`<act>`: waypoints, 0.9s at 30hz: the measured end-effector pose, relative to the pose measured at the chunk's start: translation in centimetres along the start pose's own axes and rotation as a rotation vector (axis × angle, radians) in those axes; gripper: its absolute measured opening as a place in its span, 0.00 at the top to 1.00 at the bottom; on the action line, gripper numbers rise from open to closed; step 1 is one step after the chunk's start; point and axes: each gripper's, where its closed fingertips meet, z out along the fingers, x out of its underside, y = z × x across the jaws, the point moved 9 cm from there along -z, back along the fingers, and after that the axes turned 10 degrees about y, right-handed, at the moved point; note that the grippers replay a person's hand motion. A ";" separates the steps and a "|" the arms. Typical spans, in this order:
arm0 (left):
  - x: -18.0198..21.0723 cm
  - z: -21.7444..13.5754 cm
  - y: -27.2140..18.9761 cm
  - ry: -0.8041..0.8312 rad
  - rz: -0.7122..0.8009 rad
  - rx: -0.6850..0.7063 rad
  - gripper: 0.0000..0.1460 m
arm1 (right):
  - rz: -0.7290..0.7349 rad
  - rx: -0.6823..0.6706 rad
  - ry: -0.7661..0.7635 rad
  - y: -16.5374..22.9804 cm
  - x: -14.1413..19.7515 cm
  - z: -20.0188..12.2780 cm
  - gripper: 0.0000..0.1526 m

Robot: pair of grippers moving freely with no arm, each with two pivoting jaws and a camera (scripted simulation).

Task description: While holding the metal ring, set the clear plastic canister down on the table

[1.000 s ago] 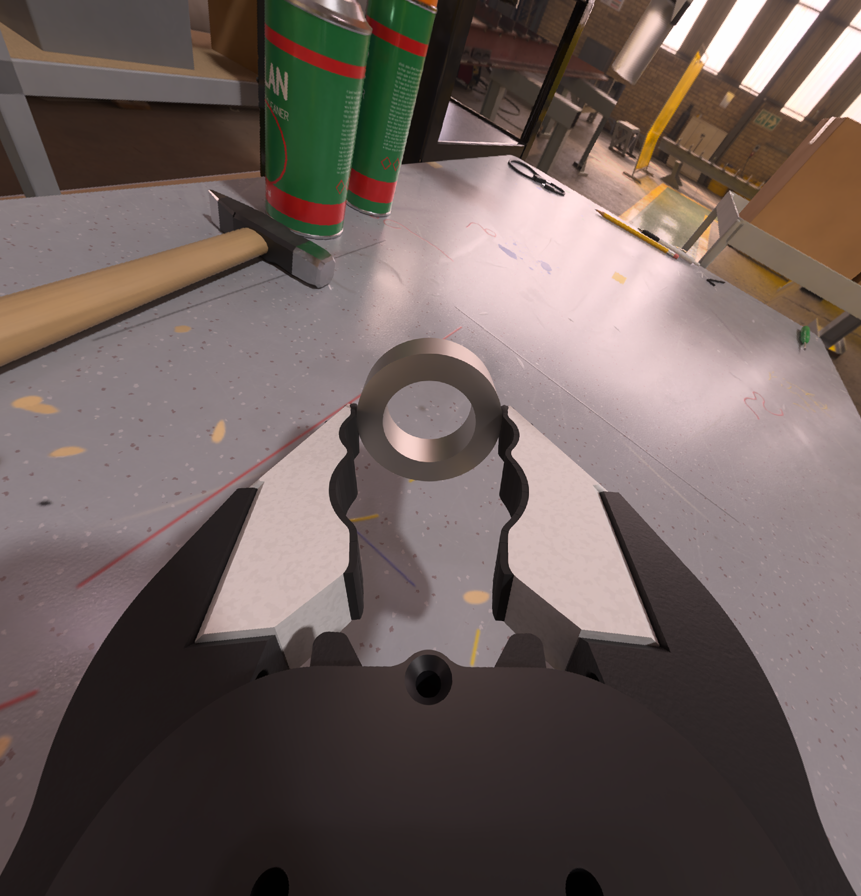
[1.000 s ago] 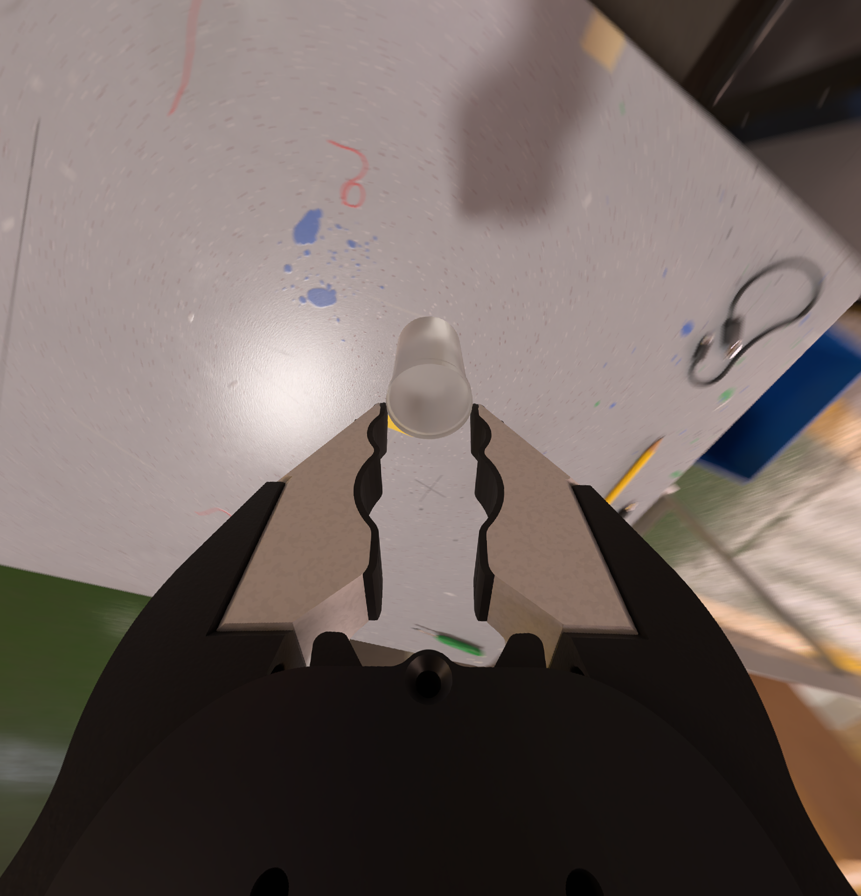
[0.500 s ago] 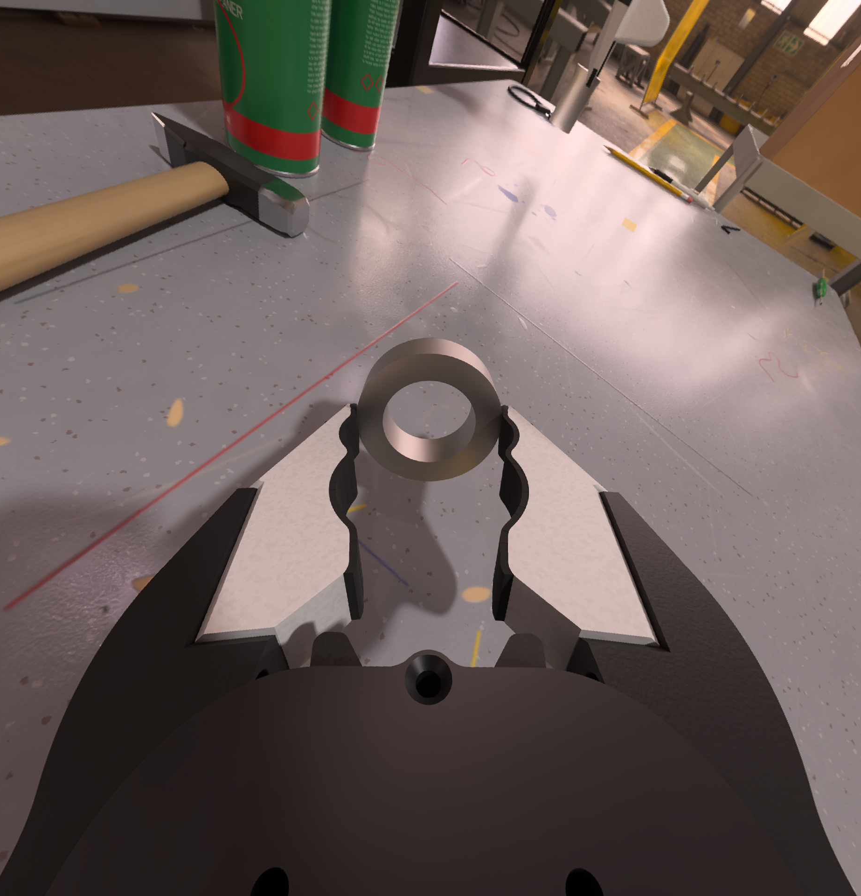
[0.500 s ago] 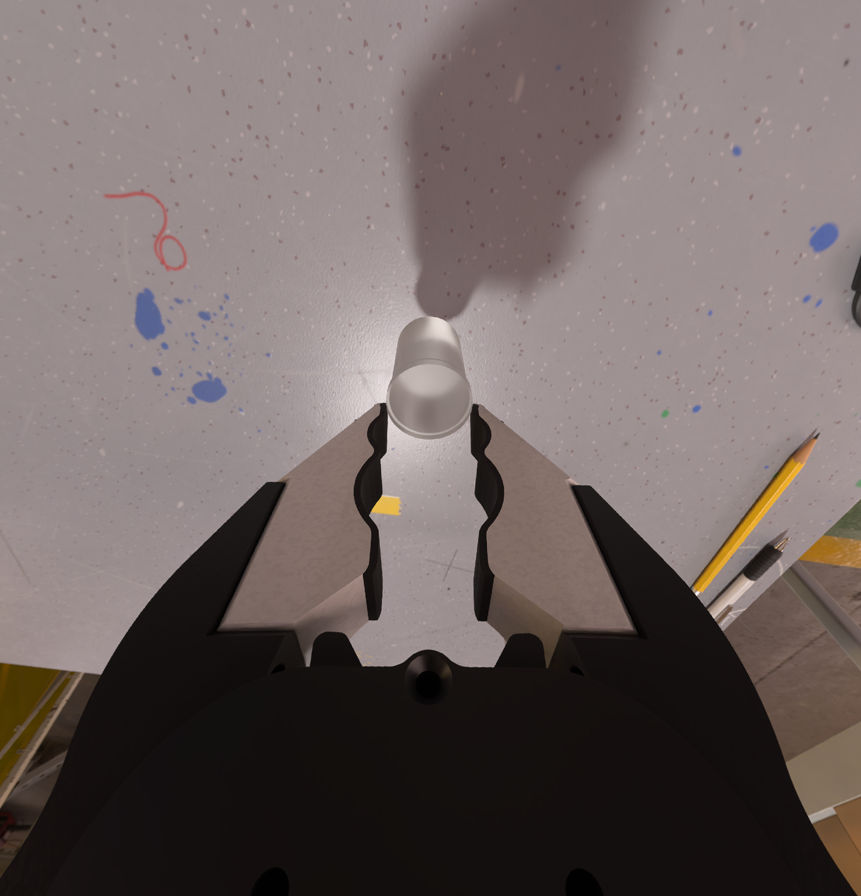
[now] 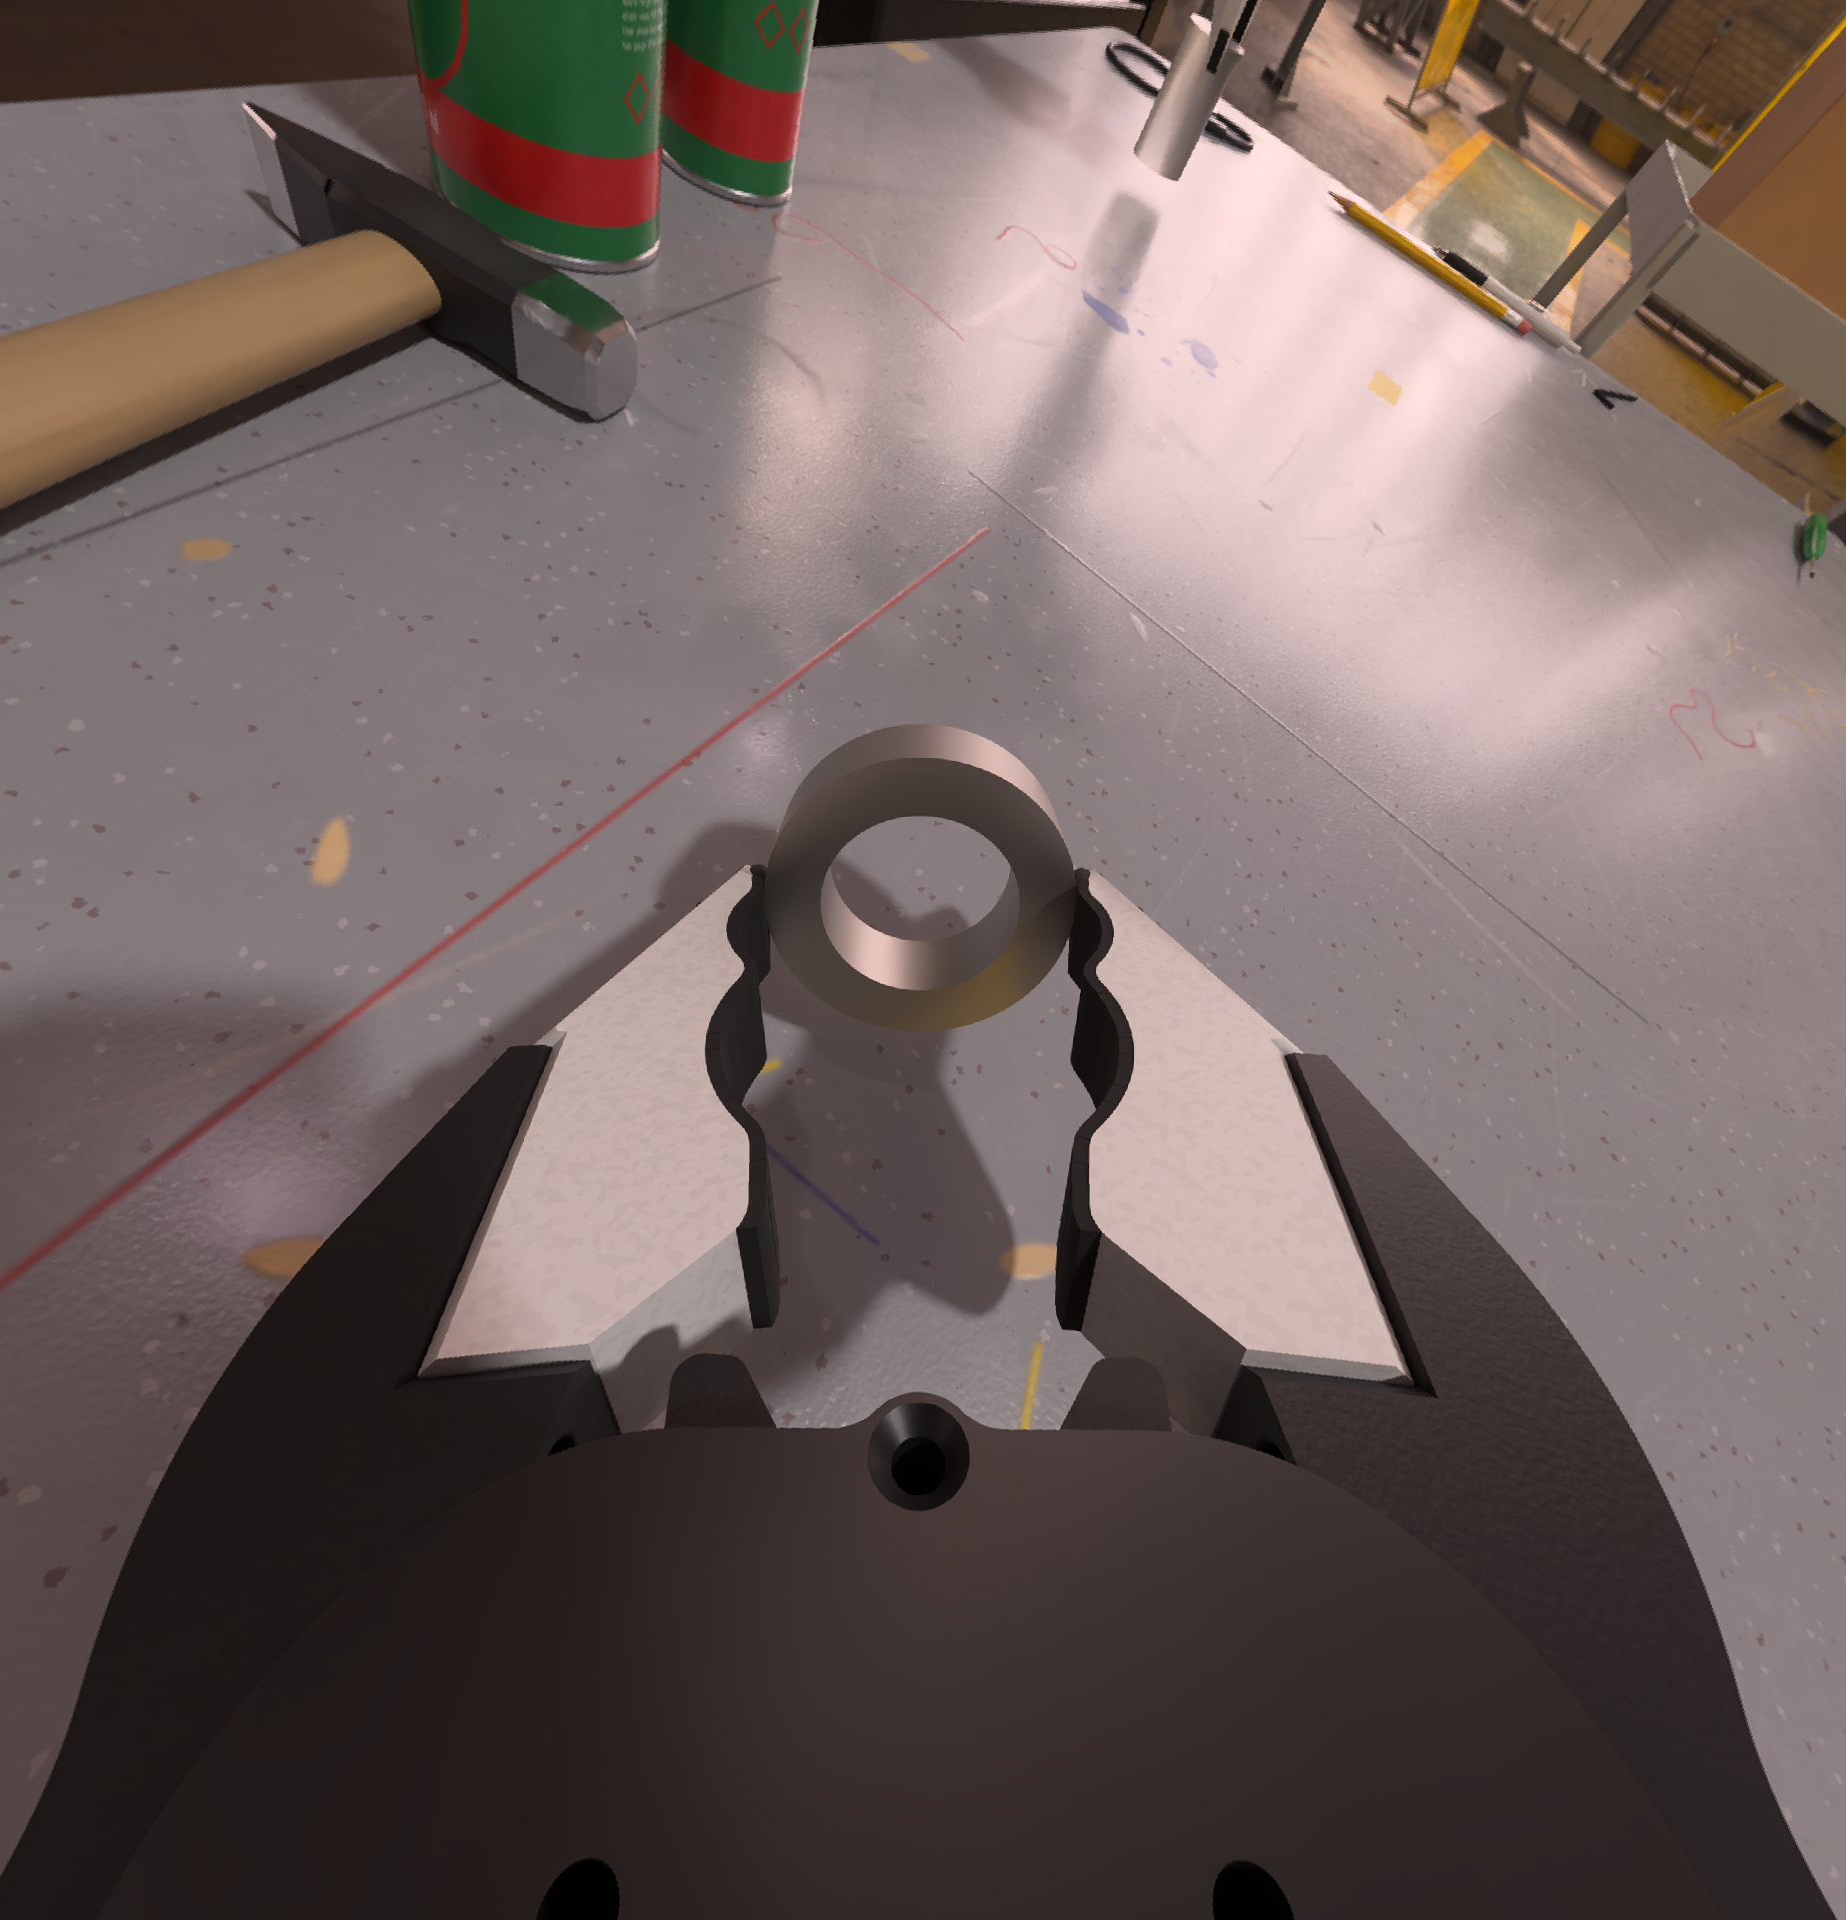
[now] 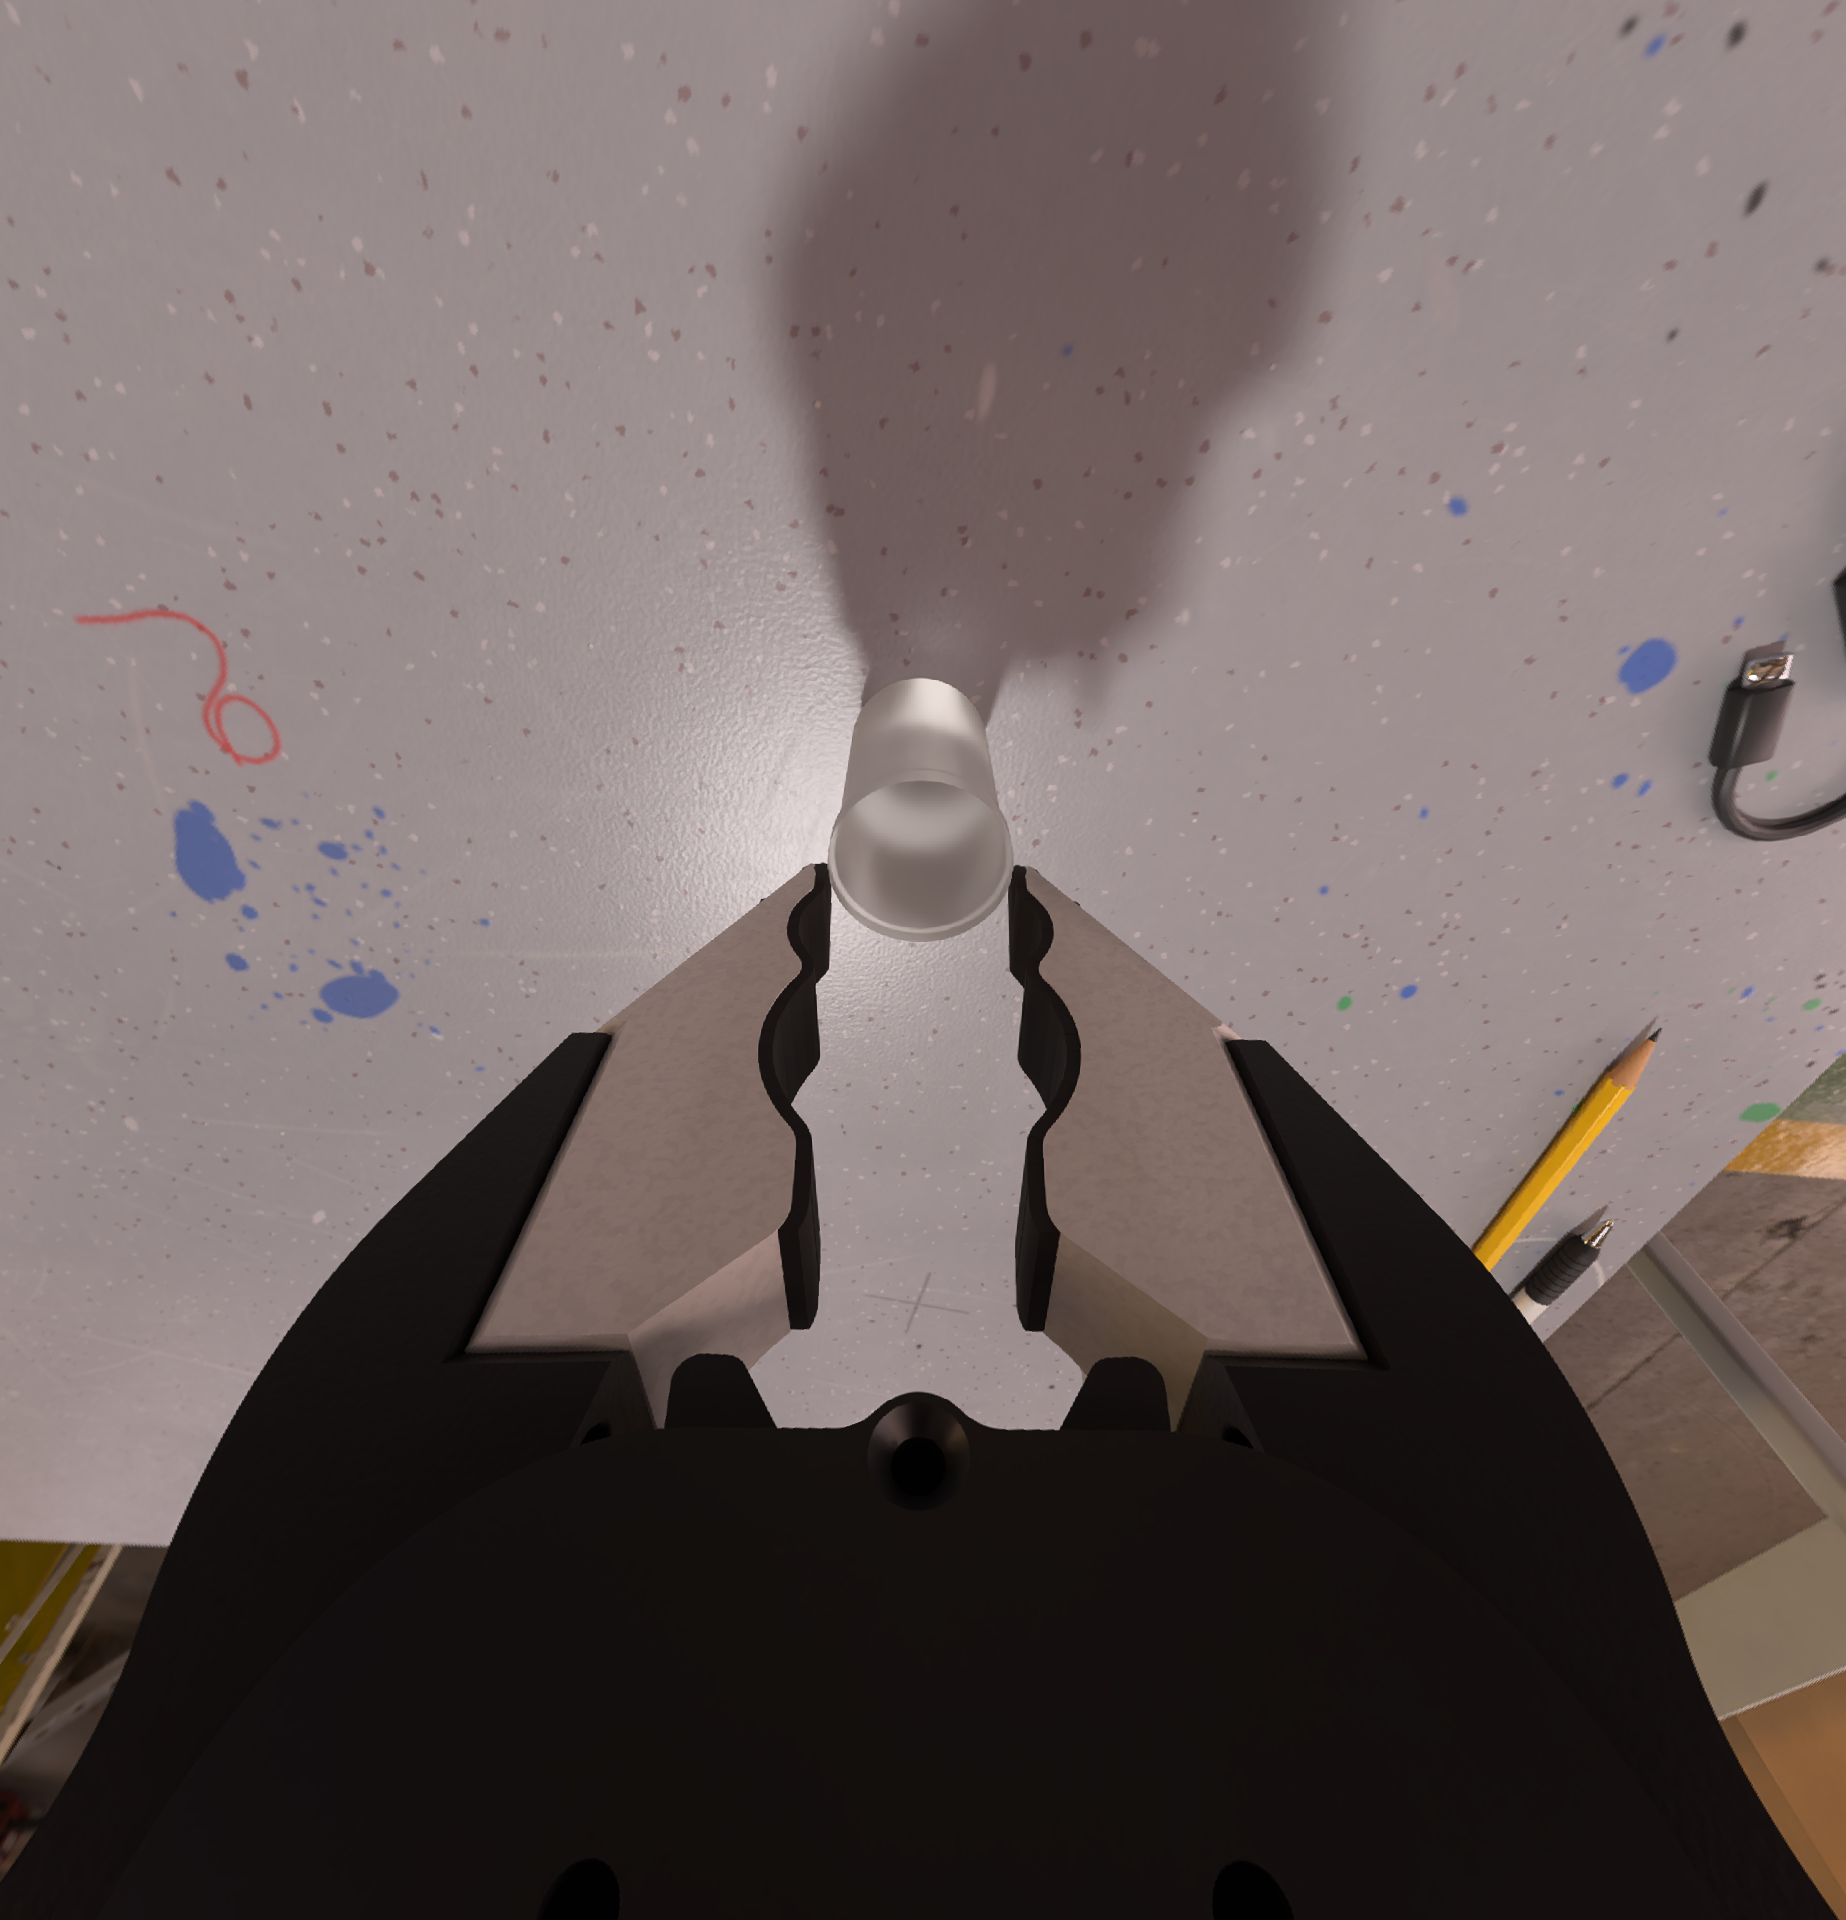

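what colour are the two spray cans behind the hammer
Green with a red band near the base; the spray cans show best in the left wrist view.

Lighting: bright, sharp frames; pale glare streaks on the counter [image 5: 1314,436]. Shadow: broad, soft-edged, dark, across the counter in the right wrist view. Wide-angle stretching at edges.

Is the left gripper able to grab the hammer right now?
Probably not: the left gripper is shut on the metal ring, so its jaws are full. The hammer lies unblocked on the table.
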 end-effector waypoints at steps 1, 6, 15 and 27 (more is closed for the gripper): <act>0.0 0.0 0.0 0.006 -0.002 0.001 0.60 | -0.004 -0.004 0.010 0.1 0.0 0.1 0.78; -0.1 0.0 0.0 0.014 -0.003 0.004 0.60 | 0.002 -0.031 0.022 0.7 1.1 -0.3 0.78; -0.2 0.4 -0.8 -0.001 0.028 0.014 0.60 | 0.005 -0.030 0.005 3.1 2.7 0.2 0.78; -0.3 -0.1 -0.8 -0.023 0.023 0.019 0.60 | 0.008 0.023 0.004 4.6 2.6 1.1 0.65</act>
